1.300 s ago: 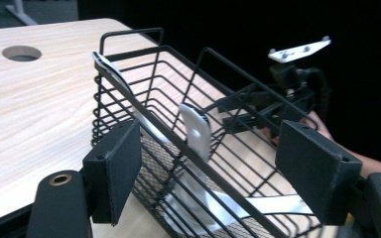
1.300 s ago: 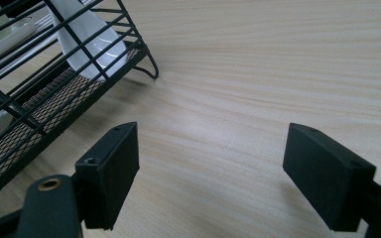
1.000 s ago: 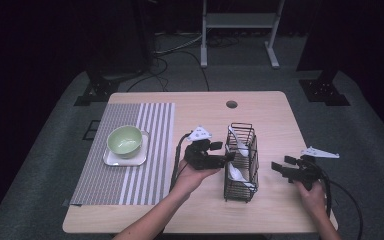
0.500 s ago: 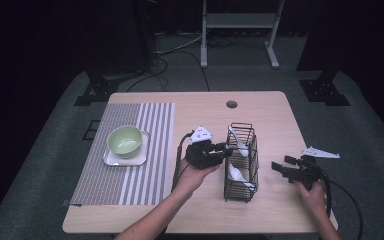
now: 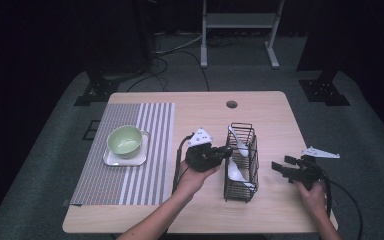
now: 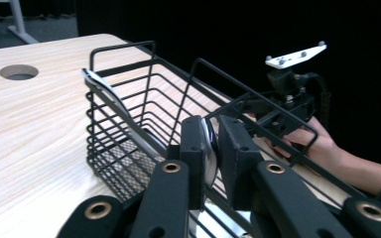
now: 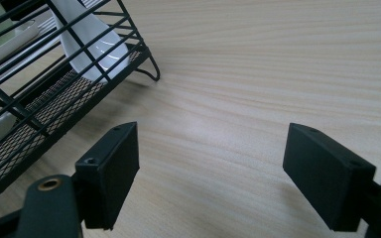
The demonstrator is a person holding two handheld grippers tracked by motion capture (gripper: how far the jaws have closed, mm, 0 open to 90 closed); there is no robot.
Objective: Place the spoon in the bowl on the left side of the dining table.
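So the left tool (image 5: 223,151) has just been closed, and a white spoon (image 6: 207,148) is seen pinched between its pads in the left gripper view, right at the rim of the black wire basket (image 5: 242,161). A second ago those jaws were spread wide at the same spot, so the grab itself is what's new here; the hand wasn't really shifted. That spoon is stood in the basket's near half, at about 3 o'clock from the left hand on the wooden surface (image 5: 205,107), with another spoon (image 5: 240,142) leaned in the far half. The right tool (image 5: 287,167) is kept wide open with nothing between the pads, parked just off the basket's 3 o'clock side. Over at 9 o'clock a green bowl (image 5: 125,140) is sat on a small white plate (image 5: 126,159) on the striped mat (image 5: 125,150). Best guess: the grip is done, so the spoon can be lifted out next, probably toward that bowl
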